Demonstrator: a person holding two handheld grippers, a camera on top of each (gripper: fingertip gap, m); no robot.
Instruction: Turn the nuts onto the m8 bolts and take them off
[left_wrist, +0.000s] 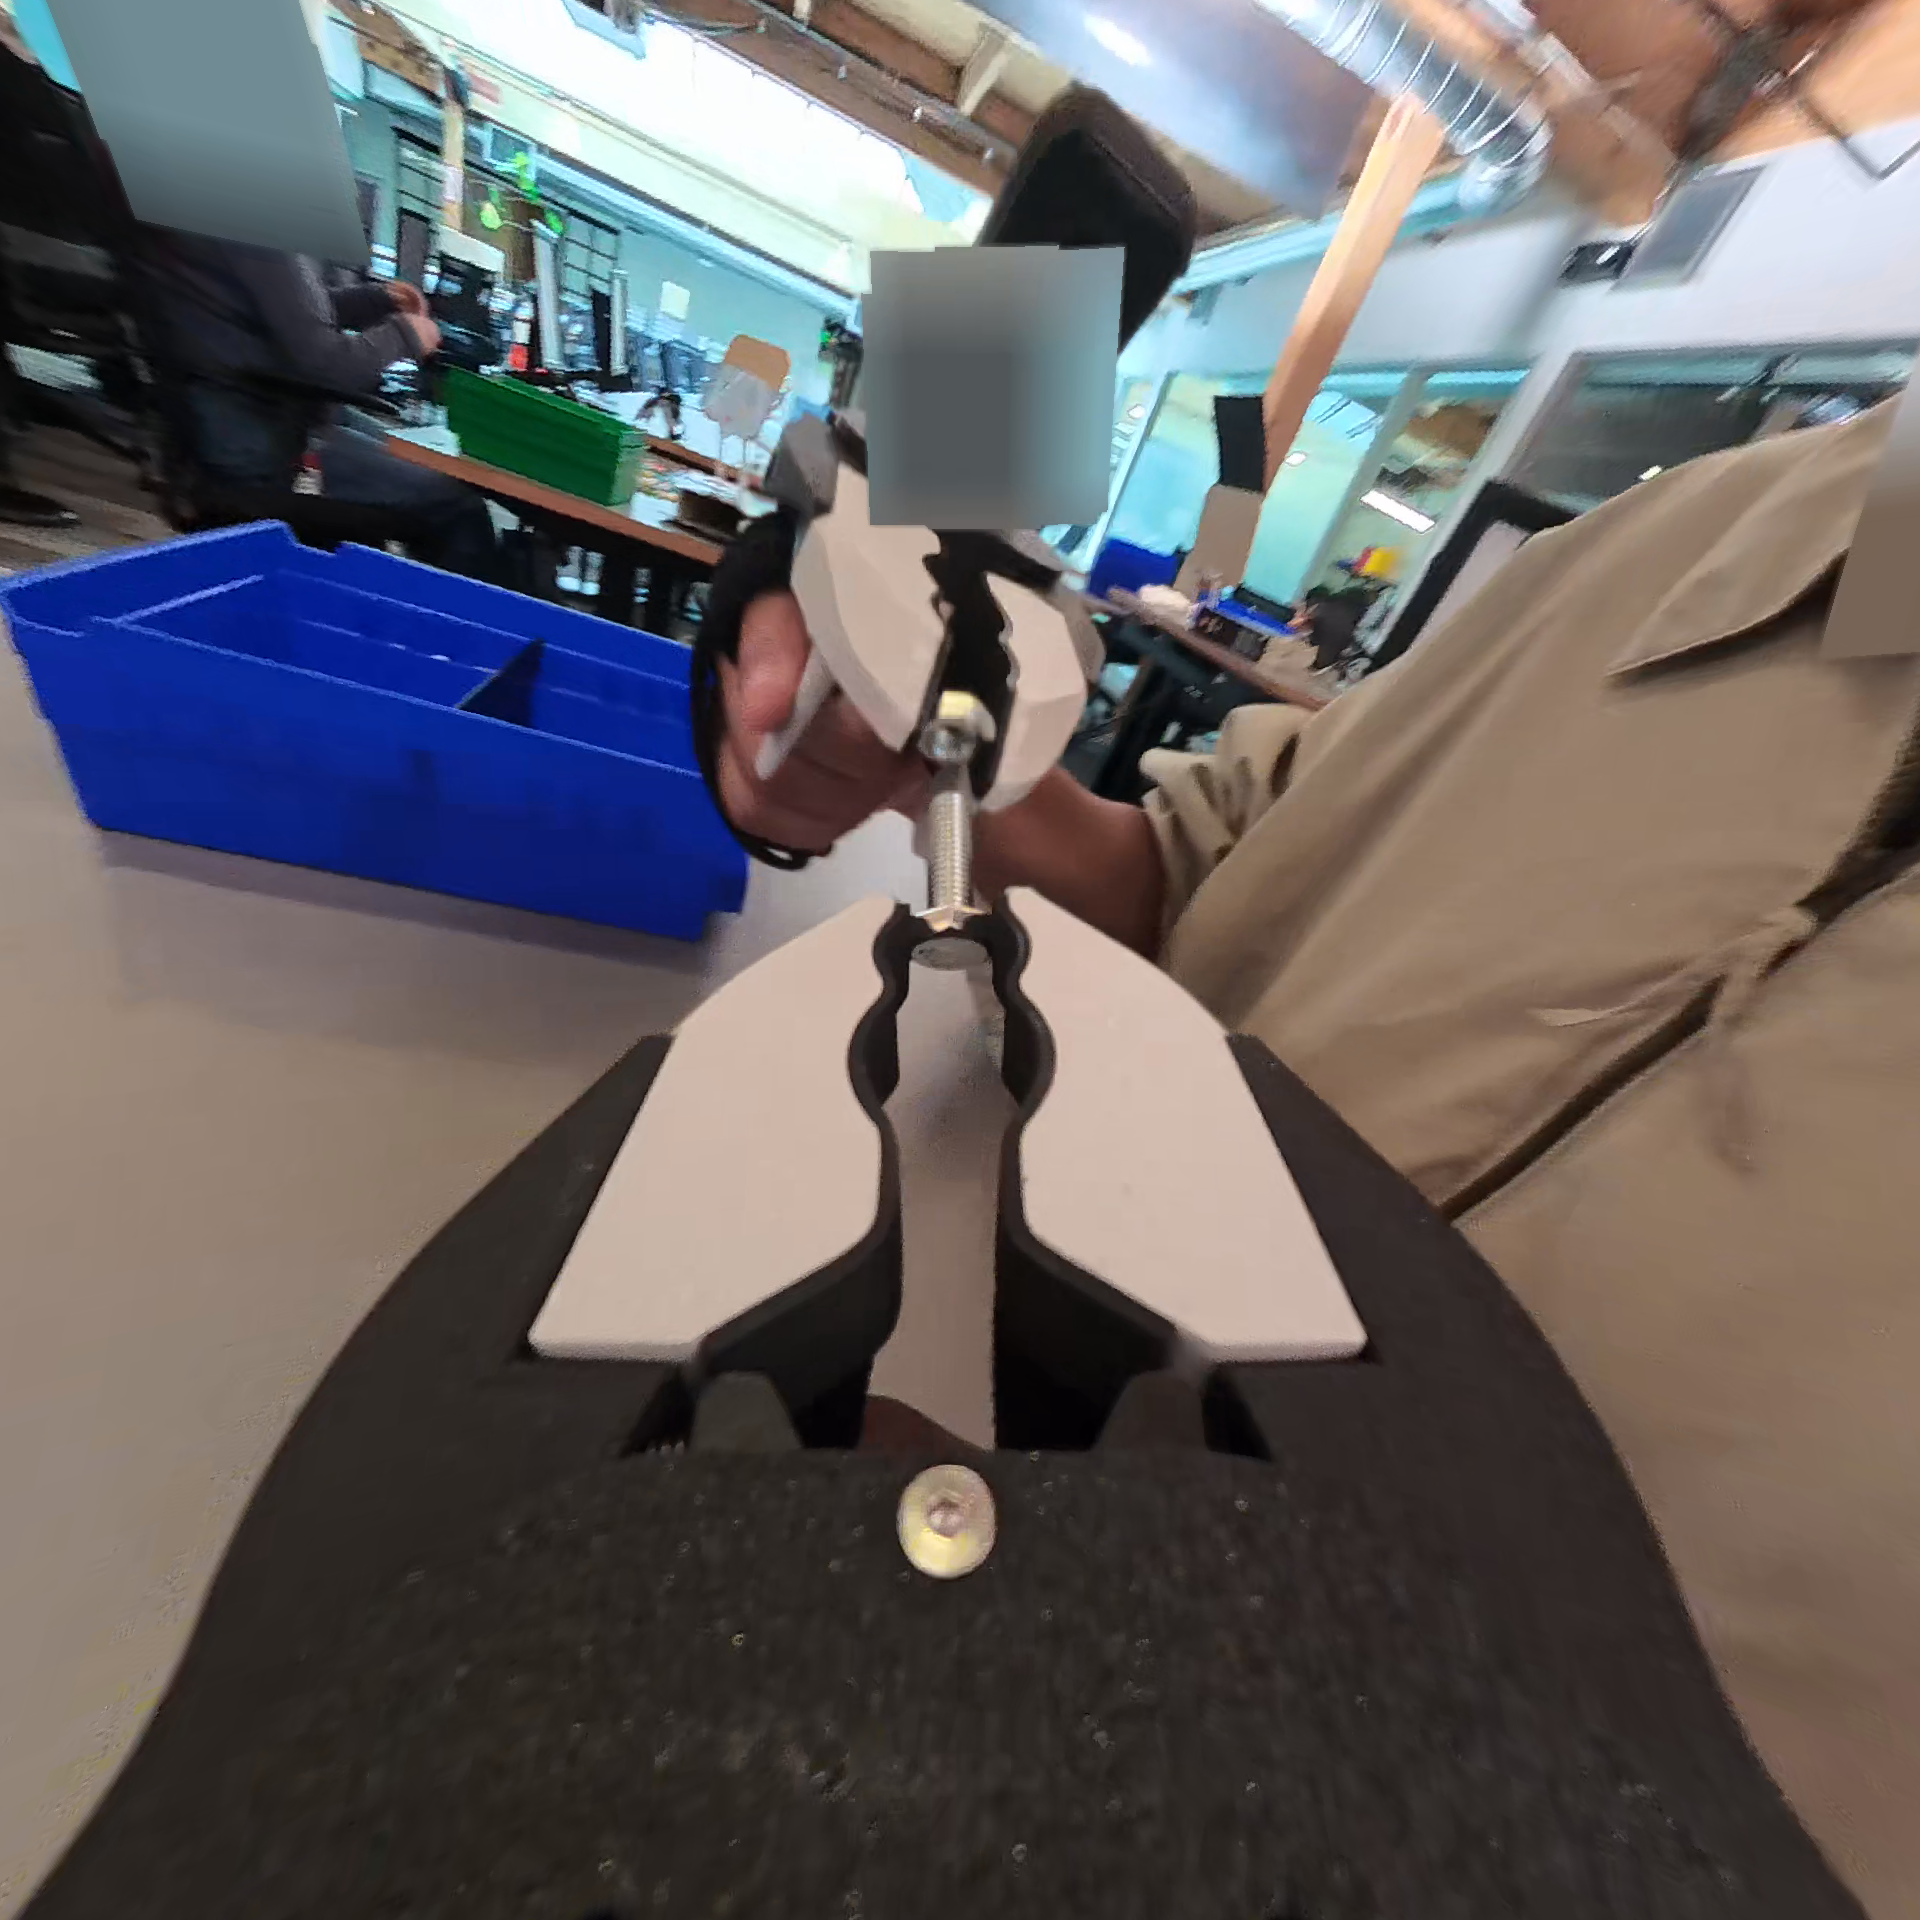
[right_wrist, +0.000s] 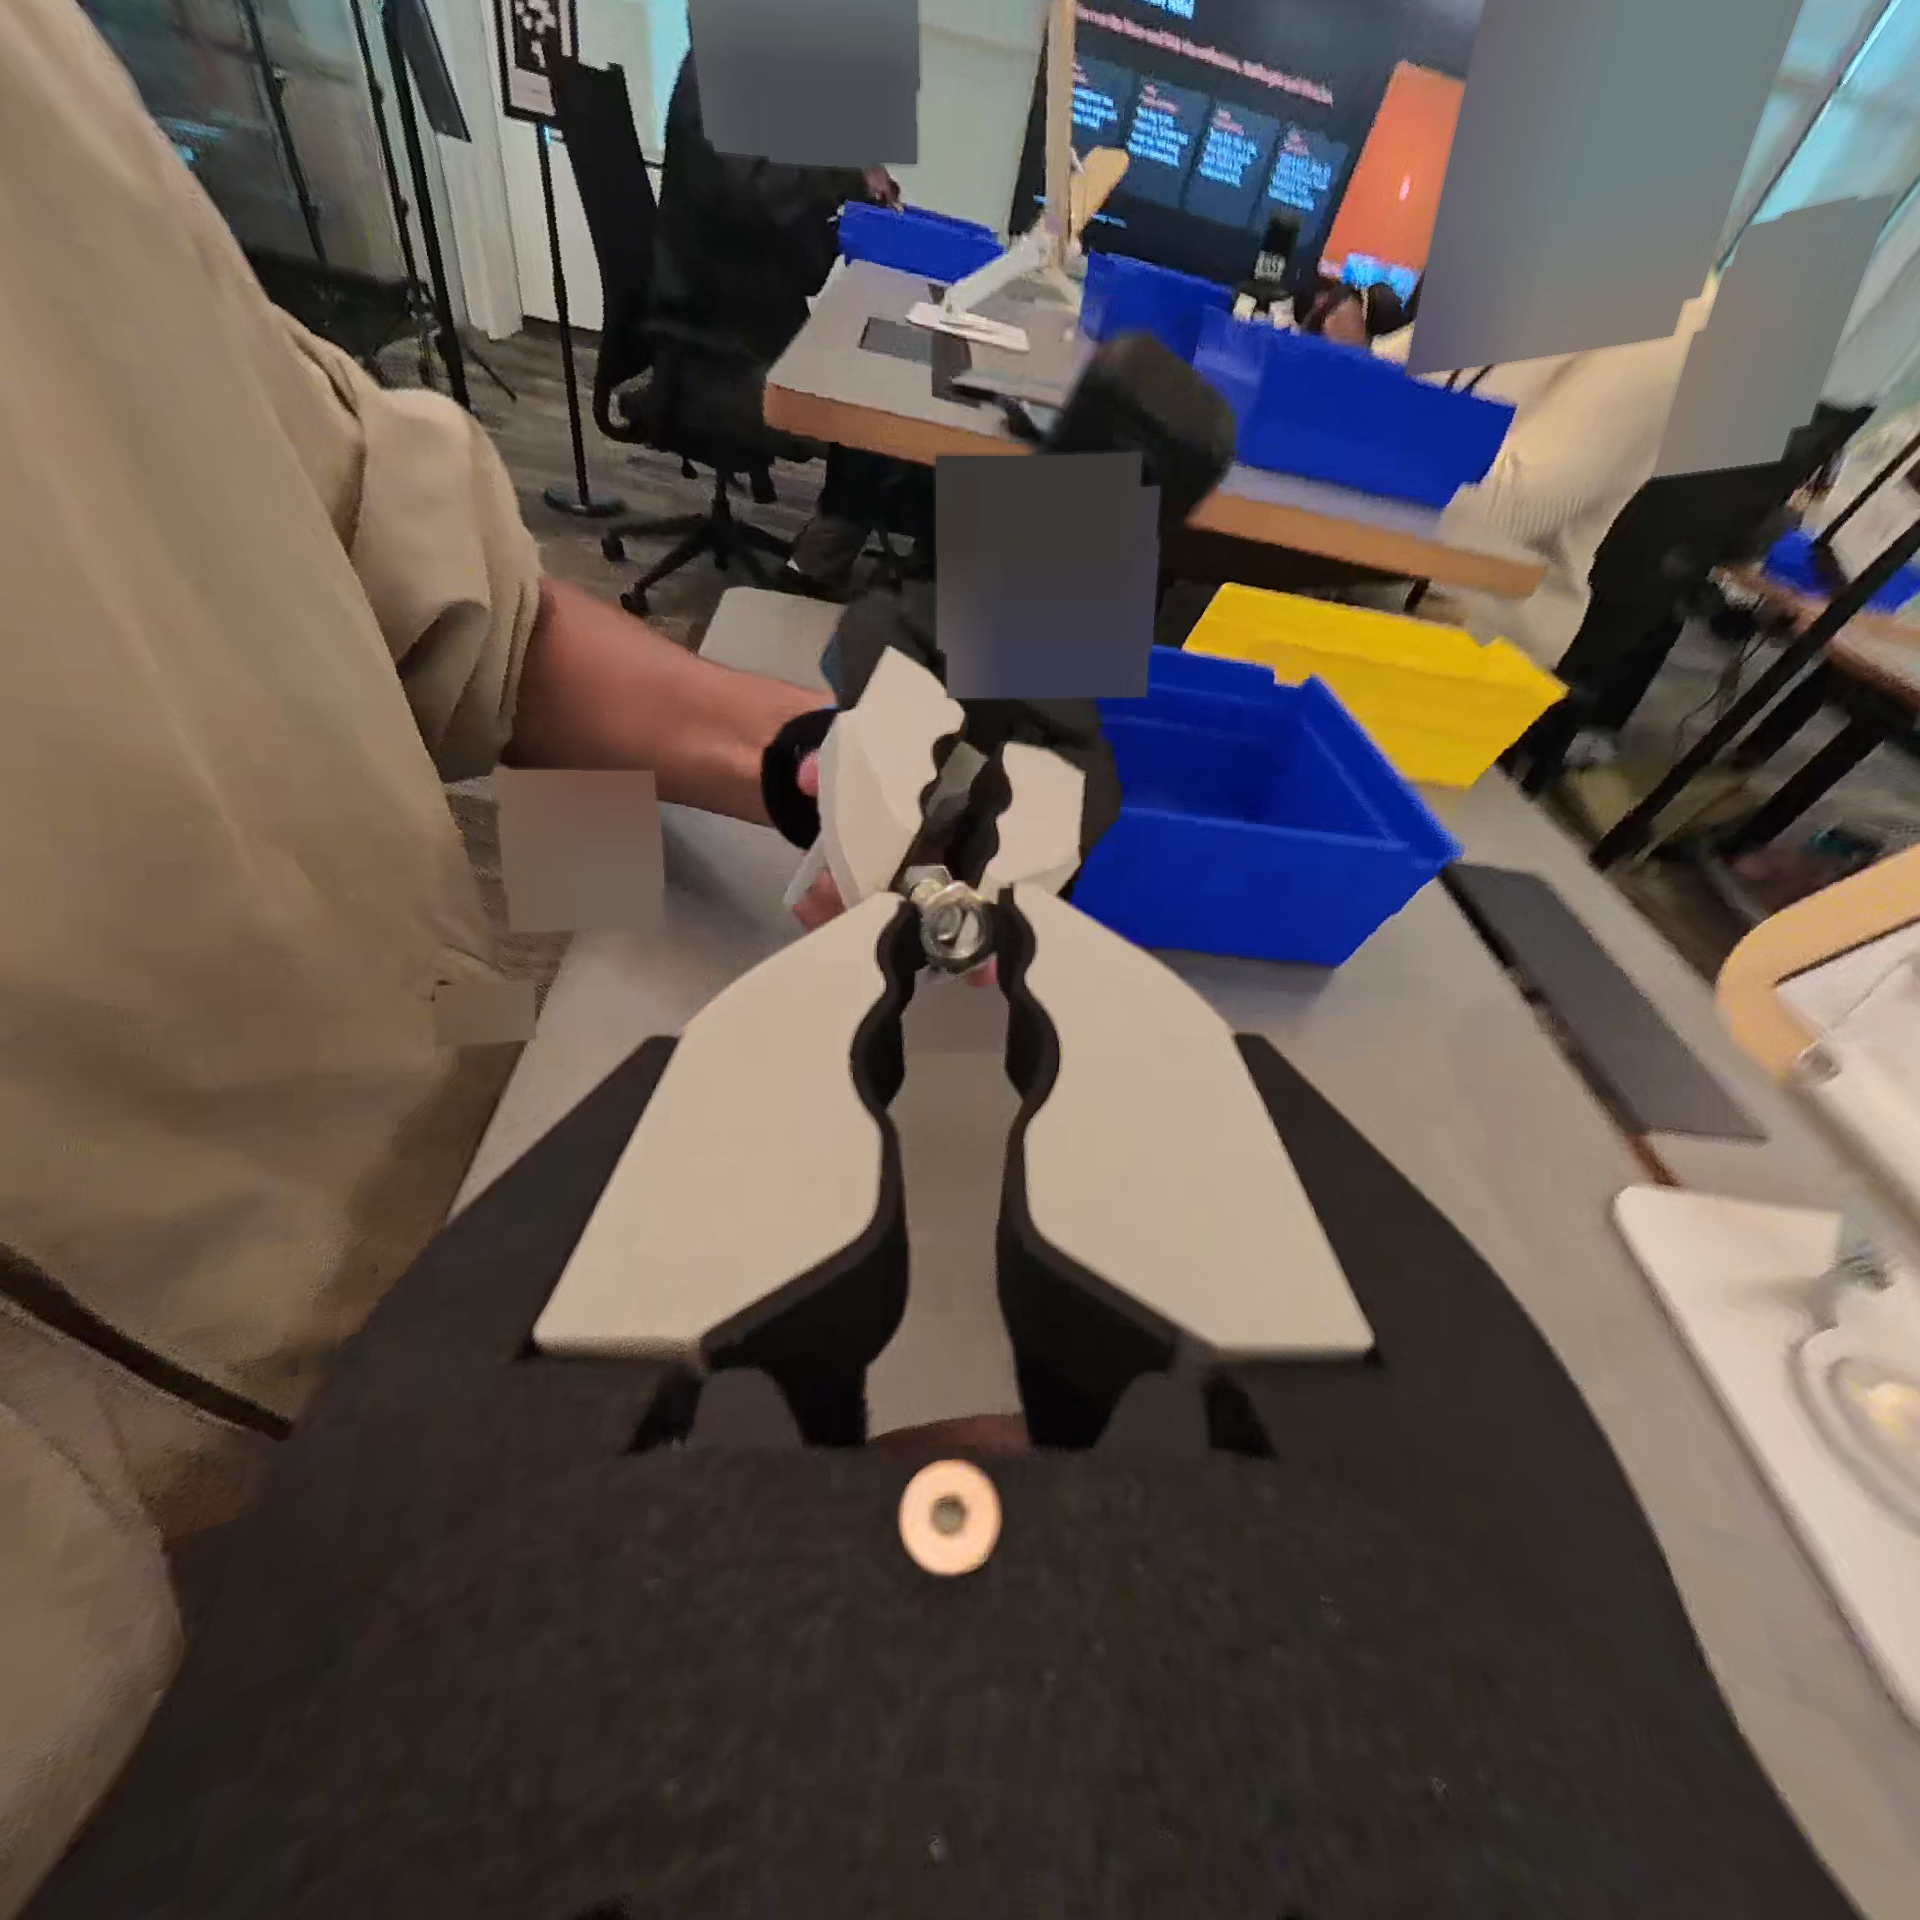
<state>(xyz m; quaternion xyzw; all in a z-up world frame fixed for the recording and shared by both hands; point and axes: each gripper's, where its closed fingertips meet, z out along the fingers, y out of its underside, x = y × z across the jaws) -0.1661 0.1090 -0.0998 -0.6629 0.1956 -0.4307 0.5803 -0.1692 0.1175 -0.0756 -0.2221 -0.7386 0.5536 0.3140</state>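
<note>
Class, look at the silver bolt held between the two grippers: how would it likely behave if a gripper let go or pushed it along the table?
The bolt looks like solid metal, so probably stiff and heavy for its size. Its round threaded shank would likely roll, though the hex head may stop it. Held by the left gripper only at the head, it might slip or pivot.

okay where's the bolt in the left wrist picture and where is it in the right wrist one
Left wrist view: bolt at centre, running from the left gripper up to the right gripper.
Right wrist view: bolt just above centre, seen end-on between both grippers' tips.
Shared landmark: the nut on the bolt.
</note>
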